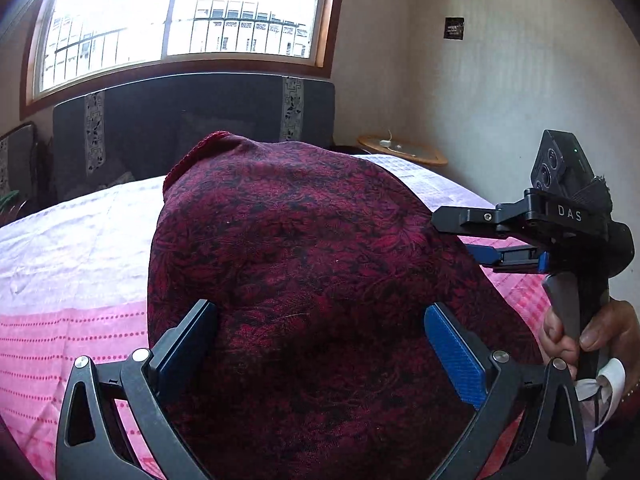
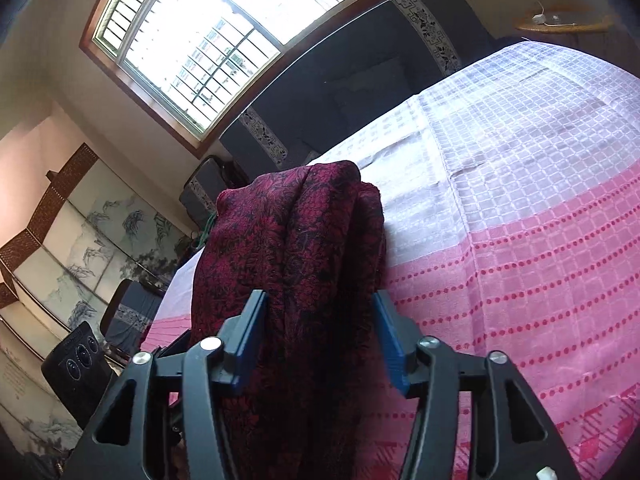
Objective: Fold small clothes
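We list: dark red, black-patterned woven garment (image 1: 312,272) on pink-and-white checked bedspread (image 2: 540,208); our left gripper (image 1: 320,344) and right gripper (image 2: 316,340) both spread wide, cloth between jaws, ungripped.

A wide arched window with a brown wooden frame (image 1: 180,12) fills the upper wall and lets in bright daylight; metal bars and pale buildings show through the glass. Directly below the window stands a dark upholstered headboard with two pale patterned vertical strips (image 1: 192,120). In front of the headboard lies a bed covered in a pink and white checked bedspread with rows of red dots (image 2: 520,220). To the right of the headboard, a small round wooden side table (image 1: 402,150) holds a white object too small to identify. The cream plaster wall (image 1: 500,80) beside it carries a small dark square plate (image 1: 454,28). To the left of the window, a folding screen painted with ink landscapes (image 2: 80,232) stands.
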The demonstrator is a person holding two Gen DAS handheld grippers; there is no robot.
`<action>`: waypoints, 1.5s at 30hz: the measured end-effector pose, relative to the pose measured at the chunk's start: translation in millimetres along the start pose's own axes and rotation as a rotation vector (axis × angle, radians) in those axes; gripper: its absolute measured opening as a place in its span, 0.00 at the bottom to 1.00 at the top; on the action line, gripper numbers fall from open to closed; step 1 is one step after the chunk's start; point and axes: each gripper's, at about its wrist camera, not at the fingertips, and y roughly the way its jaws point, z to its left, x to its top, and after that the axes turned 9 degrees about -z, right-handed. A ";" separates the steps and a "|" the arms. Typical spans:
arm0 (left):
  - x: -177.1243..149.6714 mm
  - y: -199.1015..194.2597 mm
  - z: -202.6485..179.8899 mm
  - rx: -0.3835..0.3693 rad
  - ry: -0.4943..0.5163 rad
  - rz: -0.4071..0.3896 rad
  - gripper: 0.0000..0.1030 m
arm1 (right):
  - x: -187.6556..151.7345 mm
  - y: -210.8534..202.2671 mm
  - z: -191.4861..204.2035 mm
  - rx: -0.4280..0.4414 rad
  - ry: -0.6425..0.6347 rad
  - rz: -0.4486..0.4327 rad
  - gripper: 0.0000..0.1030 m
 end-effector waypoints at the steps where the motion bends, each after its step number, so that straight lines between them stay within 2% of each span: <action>1: 0.1 0.2 0.5 -0.001 -0.002 -0.001 0.99 | -0.3 2.2 -1.9 0.002 0.005 0.008 0.86; 6: -0.4 -0.6 -2.5 0.013 0.007 -0.001 0.99 | 5.5 21.2 -3.6 0.055 0.024 0.065 0.84; 7: -0.3 -1.2 -2.3 0.015 0.006 -0.004 0.99 | 6.8 24.0 1.0 0.053 0.005 0.069 0.70; 8: -0.8 -2.6 -2.2 0.017 0.003 -0.009 0.99 | 7.7 26.1 8.3 0.047 -0.029 0.074 0.51; 9: -1.0 -4.5 -1.0 0.023 -0.002 -0.014 0.99 | 8.9 29.4 17.2 0.043 -0.060 0.086 0.25; 12: -1.6 -20.2 6.6 0.050 -0.043 -0.076 0.99 | 11.9 36.2 38.3 0.108 -0.074 0.085 0.22; 15: -2.0 -40.5 27.0 0.044 -0.153 -0.163 0.99 | 19.4 36.0 50.3 0.284 0.003 0.028 0.22; 16: -1.6 -42.9 34.0 0.038 -0.191 -0.170 0.99 | 21.1 33.0 49.5 0.350 0.034 -0.008 0.21; 17: -1.8 -41.3 38.1 0.039 -0.211 -0.161 0.99 | 21.8 33.2 44.9 0.373 0.056 -0.031 0.20; 20: -4.3 -23.8 41.5 0.061 -0.205 -0.078 0.99 | 10.6 56.3 4.7 0.262 0.133 0.003 0.20; 21: -3.7 -20.4 41.9 0.059 -0.206 -0.062 0.99 | 5.5 63.8 -4.9 0.243 0.157 0.026 0.20; 22: -3.0 -19.8 41.4 0.060 -0.203 -0.062 0.99 | 2.0 67.1 -13.6 0.260 0.202 0.045 0.19; 23: -2.5 -19.3 40.5 0.060 -0.197 -0.060 0.99 | 1.5 64.9 -14.2 0.270 0.211 0.042 0.20; 26: -1.9 -19.2 40.0 0.057 -0.197 -0.059 0.99 | -1.6 58.9 -1.3 0.219 0.130 0.059 0.25; 29: -1.9 -17.9 42.6 0.058 -0.205 -0.053 0.99 | 2.6 49.8 4.3 0.194 0.116 0.043 0.33; 31: -1.7 -17.3 42.6 0.064 -0.206 -0.051 0.99 | 5.4 38.6 13.1 0.154 0.083 0.045 0.52; 34: -5.1 -17.5 42.8 0.059 -0.218 -0.046 0.99 | 2.4 14.4 29.0 0.114 -0.008 0.040 0.61; 37: -3.9 -16.0 42.0 0.063 -0.218 -0.043 0.99 | -12.8 4.9 41.7 0.067 -0.070 0.091 0.63; 39: -3.4 -15.0 40.9 0.066 -0.213 -0.039 0.99 | -28.3 4.3 48.2 -0.029 -0.161 0.112 0.63; 41: -3.7 -13.2 39.7 0.063 -0.211 -0.030 0.99 | -42.8 11.1 47.6 -0.119 -0.257 0.126 0.53; 43: -2.9 -13.2 39.4 0.062 -0.207 -0.032 0.99 | -45.4 18.5 36.1 -0.102 -0.194 0.159 0.47; 45: -2.9 -19.7 41.4 0.030 -0.214 -0.036 1.00 | -42.9 15.3 40.0 -0.100 -0.215 0.145 0.46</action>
